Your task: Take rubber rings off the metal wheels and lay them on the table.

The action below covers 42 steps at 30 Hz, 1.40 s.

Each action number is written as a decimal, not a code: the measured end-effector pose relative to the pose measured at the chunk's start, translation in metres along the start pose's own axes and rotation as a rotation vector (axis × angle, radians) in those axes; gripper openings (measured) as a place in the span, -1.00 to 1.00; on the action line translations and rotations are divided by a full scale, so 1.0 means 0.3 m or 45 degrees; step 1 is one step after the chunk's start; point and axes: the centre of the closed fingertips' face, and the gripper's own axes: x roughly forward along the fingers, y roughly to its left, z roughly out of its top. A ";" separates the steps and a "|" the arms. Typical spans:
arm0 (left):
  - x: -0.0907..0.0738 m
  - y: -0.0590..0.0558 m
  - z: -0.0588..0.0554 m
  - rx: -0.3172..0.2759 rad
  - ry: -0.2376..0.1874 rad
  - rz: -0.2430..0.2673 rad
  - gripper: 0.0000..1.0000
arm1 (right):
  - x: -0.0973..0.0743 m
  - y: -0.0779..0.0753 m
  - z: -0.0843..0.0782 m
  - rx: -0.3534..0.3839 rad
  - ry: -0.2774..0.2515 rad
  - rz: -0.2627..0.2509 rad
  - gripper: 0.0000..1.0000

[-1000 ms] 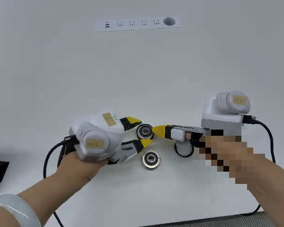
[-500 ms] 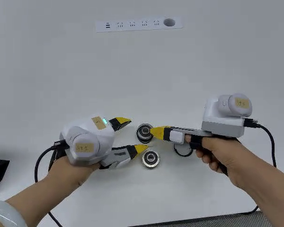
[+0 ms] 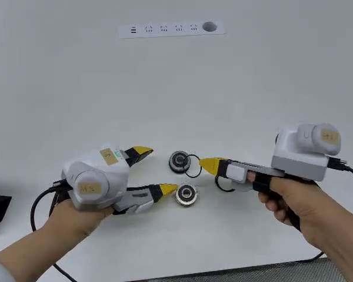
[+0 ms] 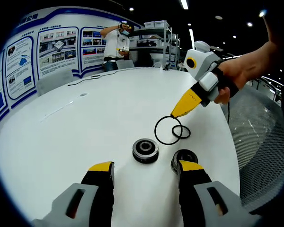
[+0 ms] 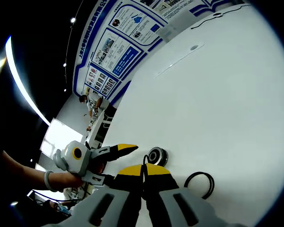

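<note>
Head view: left claw (image 3: 157, 169) is wide open w/ nothing in it, near front wheel (image 3: 187, 195). Right claw (image 3: 207, 165) is pinched tight on a thin black ring (image 3: 193, 166), just beside back wheel (image 3: 179, 161). 2nd ring (image 3: 223, 189) lies on table (image 3: 165, 88) under right claw
</note>
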 end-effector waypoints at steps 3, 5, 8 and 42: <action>-0.003 -0.003 -0.006 -0.001 0.005 -0.001 0.08 | -0.036 -0.024 -0.012 0.016 -0.012 -0.030 -0.95; -0.004 -0.005 -0.007 -0.004 0.005 -0.001 0.08 | -0.063 -0.049 -0.022 0.034 -0.019 -0.054 -0.95; -0.005 -0.006 -0.006 -0.004 0.003 -0.003 0.07 | -0.096 -0.077 -0.032 0.053 -0.030 -0.089 -0.95; 0.006 0.001 0.016 0.001 -0.003 -0.002 -0.03 | -0.103 -0.239 0.003 -0.316 0.047 -0.386 -0.55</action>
